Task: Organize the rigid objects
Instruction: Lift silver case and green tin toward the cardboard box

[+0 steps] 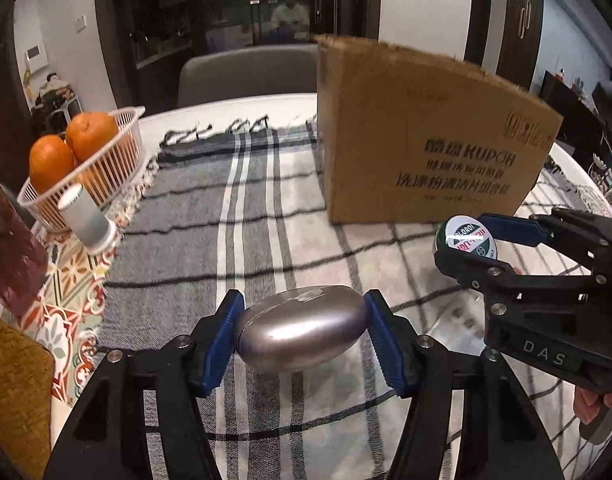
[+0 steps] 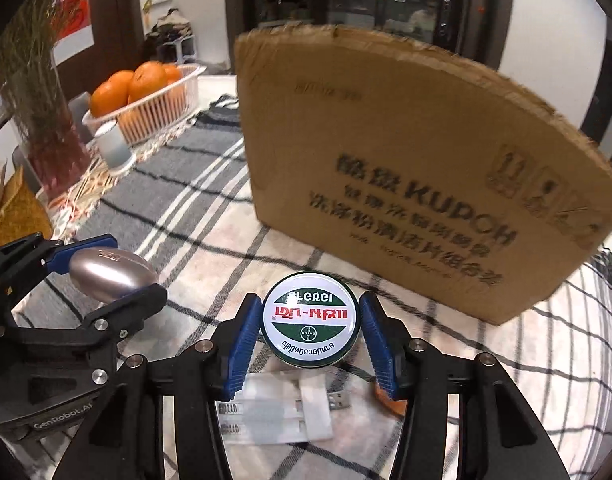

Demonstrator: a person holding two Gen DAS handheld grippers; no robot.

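Cardboard box stands open-topped at the back of the checked cloth, presumably the destination, while the left gripper clamps a silver egg-shaped case and the right gripper pinches a round balm tin, both raised above the cloth.

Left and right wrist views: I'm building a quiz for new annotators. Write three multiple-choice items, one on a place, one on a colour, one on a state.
1. Where is the white basket of oranges?
A. far left of the table
B. inside the cardboard box
C. on the chair

2. What colour are the gripper pads?
A. red
B. blue
C. yellow

3. What is the left gripper doing?
A. open, empty
B. shut on the round tin
C. shut on the silver oval case

Answers: 1 A, it stands left of the striped cloth. 2 B, all visible pads are blue. 3 C, pads press both its ends.
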